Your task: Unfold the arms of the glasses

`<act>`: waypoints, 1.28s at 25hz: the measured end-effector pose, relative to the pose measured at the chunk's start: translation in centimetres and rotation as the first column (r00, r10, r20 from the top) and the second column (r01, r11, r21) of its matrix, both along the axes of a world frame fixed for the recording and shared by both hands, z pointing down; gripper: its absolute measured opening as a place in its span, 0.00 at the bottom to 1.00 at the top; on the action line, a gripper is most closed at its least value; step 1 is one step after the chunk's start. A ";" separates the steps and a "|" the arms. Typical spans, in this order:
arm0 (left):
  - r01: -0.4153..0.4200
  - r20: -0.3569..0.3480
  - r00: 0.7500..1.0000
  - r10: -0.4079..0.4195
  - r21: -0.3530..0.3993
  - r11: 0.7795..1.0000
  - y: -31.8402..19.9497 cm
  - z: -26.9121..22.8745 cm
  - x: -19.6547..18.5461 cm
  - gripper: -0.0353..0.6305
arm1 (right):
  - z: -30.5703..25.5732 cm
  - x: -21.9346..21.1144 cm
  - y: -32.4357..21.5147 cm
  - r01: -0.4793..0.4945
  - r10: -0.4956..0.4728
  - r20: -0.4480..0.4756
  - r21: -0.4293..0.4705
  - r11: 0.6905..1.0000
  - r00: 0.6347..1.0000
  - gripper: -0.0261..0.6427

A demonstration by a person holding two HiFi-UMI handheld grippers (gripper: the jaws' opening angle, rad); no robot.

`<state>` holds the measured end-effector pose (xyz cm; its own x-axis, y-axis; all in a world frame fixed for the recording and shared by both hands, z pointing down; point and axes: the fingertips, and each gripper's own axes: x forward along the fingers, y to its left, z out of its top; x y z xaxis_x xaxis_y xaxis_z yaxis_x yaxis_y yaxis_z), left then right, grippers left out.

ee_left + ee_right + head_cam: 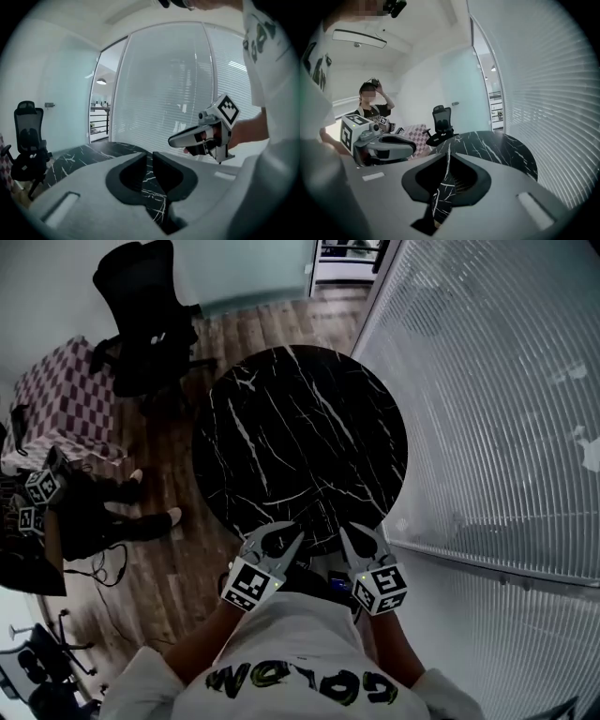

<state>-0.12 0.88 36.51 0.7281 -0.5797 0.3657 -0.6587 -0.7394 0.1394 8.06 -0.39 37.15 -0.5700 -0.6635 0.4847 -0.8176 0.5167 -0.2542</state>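
No glasses show in any view. The round black marble table [300, 437] lies bare in front of me. Both grippers hang close to my body, over the table's near edge. My left gripper [298, 534] points at the table; in its own view the jaws [149, 155] stand a narrow slit apart with nothing between them. My right gripper [345, 531] sits beside it on the right; in its own view the tips [449, 147] meet, holding nothing. Each gripper appears in the other's view: the right gripper [171, 140] and the left gripper [414, 146].
A black office chair [145, 315] stands beyond the table at the left, next to a checkered cloth [66, 395]. Another person [372, 105] is at the left with marker cubes [42, 486]. A wall of white blinds [487, 399] runs along the right.
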 end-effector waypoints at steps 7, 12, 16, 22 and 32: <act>0.023 -0.134 0.991 -0.009 0.102 0.995 -0.7 -8.0 0.1 0.06 | -8.1 -1.6 -0.1 0.008 -0.018 0.067 0.145 0.989 0.998 0.05; 0.024 -0.184 0.983 0.004 0.149 0.989 -0.8 -11.9 0.5 0.06 | -12.0 -2.6 -0.1 0.026 -0.046 0.086 0.223 0.974 0.995 0.04; 0.019 -0.235 0.972 0.029 0.200 0.980 -1.1 -15.1 1.2 0.06 | -14.7 -3.3 -0.1 0.034 -0.065 0.109 0.260 0.965 0.992 0.04; 0.003 -0.257 0.964 0.063 0.247 0.969 -0.9 -18.1 1.7 0.06 | -18.0 -4.2 0.3 0.045 -0.092 0.132 0.320 0.946 0.987 0.04; -0.008 -0.274 0.958 0.082 0.261 0.965 -1.3 -19.8 2.1 0.06 | -20.2 -4.5 -0.1 0.051 -0.107 0.133 0.370 0.928 0.985 0.04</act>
